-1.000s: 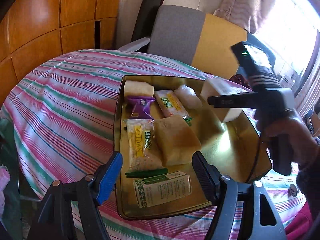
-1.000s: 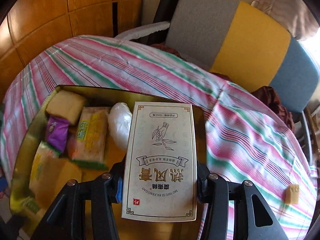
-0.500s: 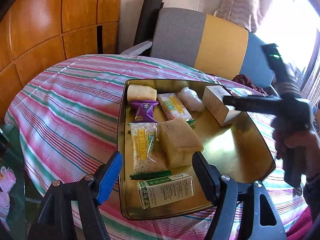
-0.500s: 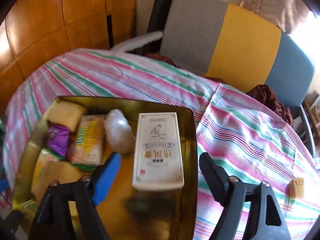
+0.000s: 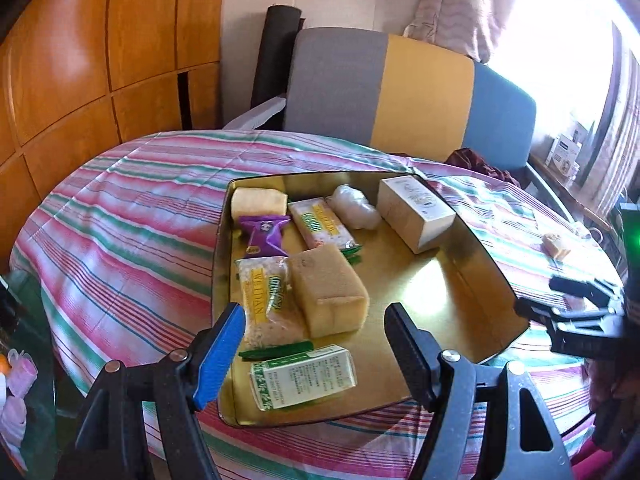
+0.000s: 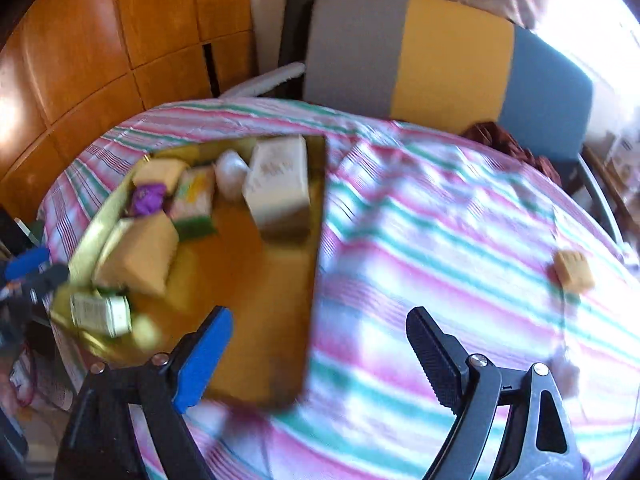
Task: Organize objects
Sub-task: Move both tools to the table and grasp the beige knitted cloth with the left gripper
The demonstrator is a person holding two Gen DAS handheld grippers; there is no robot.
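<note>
I am holding the left gripper (image 5: 314, 350) over the near end of the gold tray (image 5: 496, 276), jaws standing wide with nothing between them, just above the green-and-white carton (image 5: 303, 376); I judge it is waiting there so as not to crowd the other hand. Moving rightward across the tray, the snacks are sitting packed along the left side, which is leaving the right half bare for more. The white box (image 5: 416, 212) is lying flat in the far right corner, close against the wall, its long axis running from the far wall toward me and slightly rightward. Further right, my right gripper (image 6: 318, 360) is hanging over the striped cloth (image 6: 440, 240) by the tray's right edge, jaws opening and empty. The one loose piece, a small yellow cake (image 6: 574, 271), is lying on the cloth well apart from the tray; I judge that is next.
</note>
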